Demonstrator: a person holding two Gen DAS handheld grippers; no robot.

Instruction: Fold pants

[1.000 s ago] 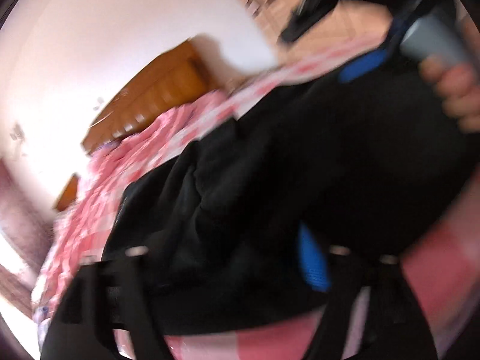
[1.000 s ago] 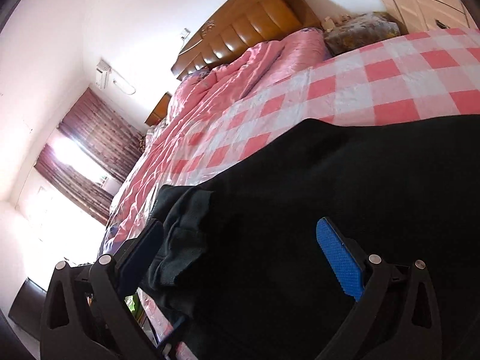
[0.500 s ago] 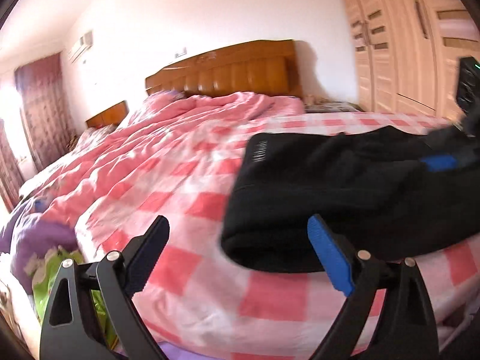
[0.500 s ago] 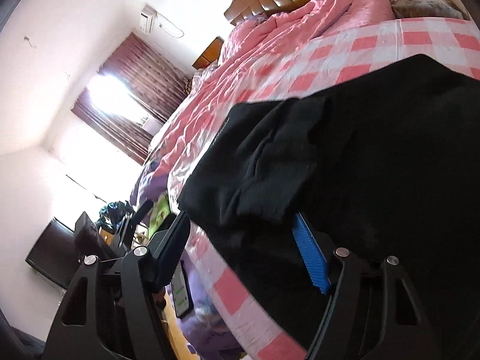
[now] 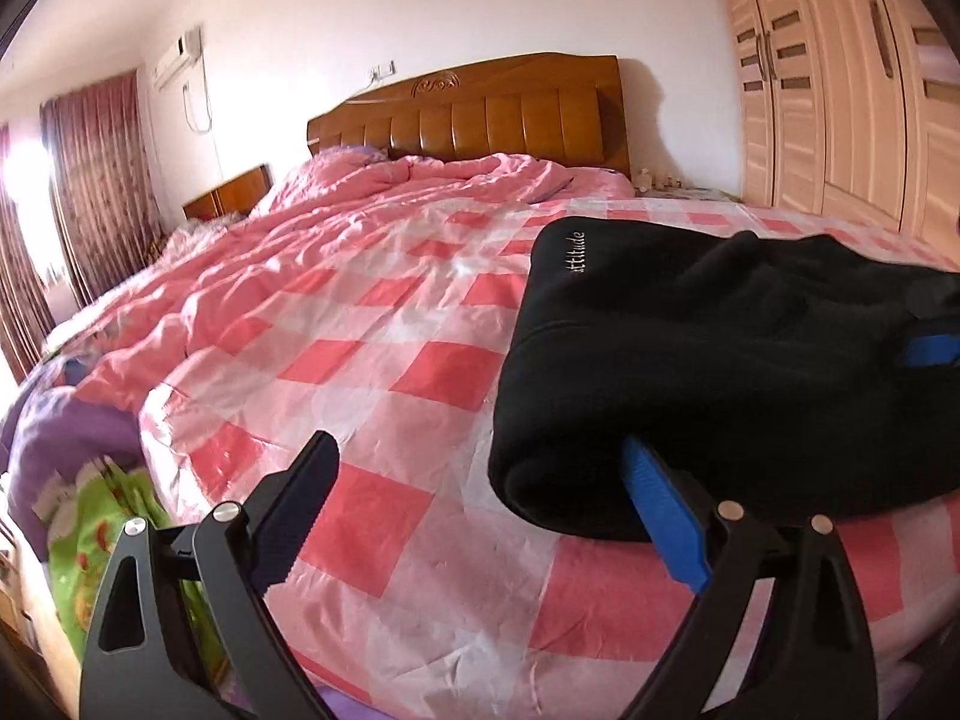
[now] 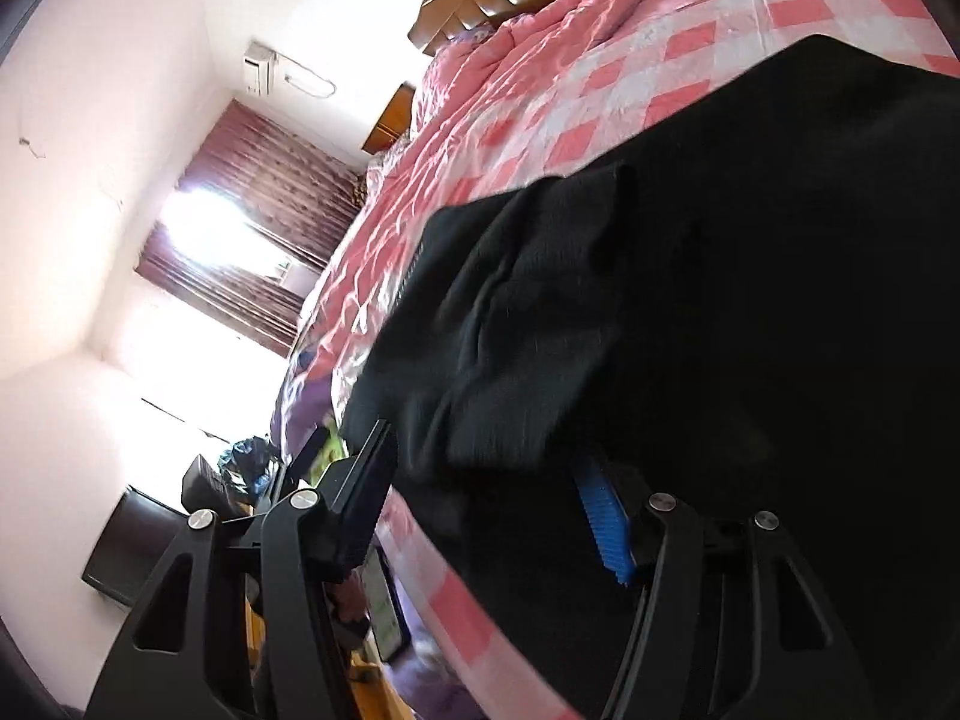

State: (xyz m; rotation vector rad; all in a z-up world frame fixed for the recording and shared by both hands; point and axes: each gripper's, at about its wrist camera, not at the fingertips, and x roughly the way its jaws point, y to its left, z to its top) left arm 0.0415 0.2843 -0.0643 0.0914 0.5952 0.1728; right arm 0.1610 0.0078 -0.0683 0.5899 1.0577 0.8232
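Note:
The black pants [image 5: 708, 360] lie folded in a thick bundle on the pink checked bed sheet [image 5: 390, 360], with small white lettering near the far left corner. My left gripper [image 5: 480, 516] is open and empty in front of the bundle's near left corner; its blue pad [image 5: 663, 519] is just under the fold's edge. In the right wrist view the pants [image 6: 690, 330] fill most of the frame. My right gripper [image 6: 492, 510] is open, low at the bundle's edge, its blue pad [image 6: 603, 525] partly under the cloth. Its blue pad also shows at the right edge of the left wrist view [image 5: 933, 351].
A rumpled pink quilt [image 5: 390, 204] covers the far half of the bed before a wooden headboard [image 5: 480, 114]. A wardrobe [image 5: 840, 90] stands at the right. A purple and green blanket [image 5: 78, 468] hangs at the bed's left edge. Curtains [image 5: 90, 180] cover a bright window.
The left gripper has let go of the pants and pulled back to the left of the bundle. The right gripper has swung lower along the bundle's edge. The pants now lie folded.

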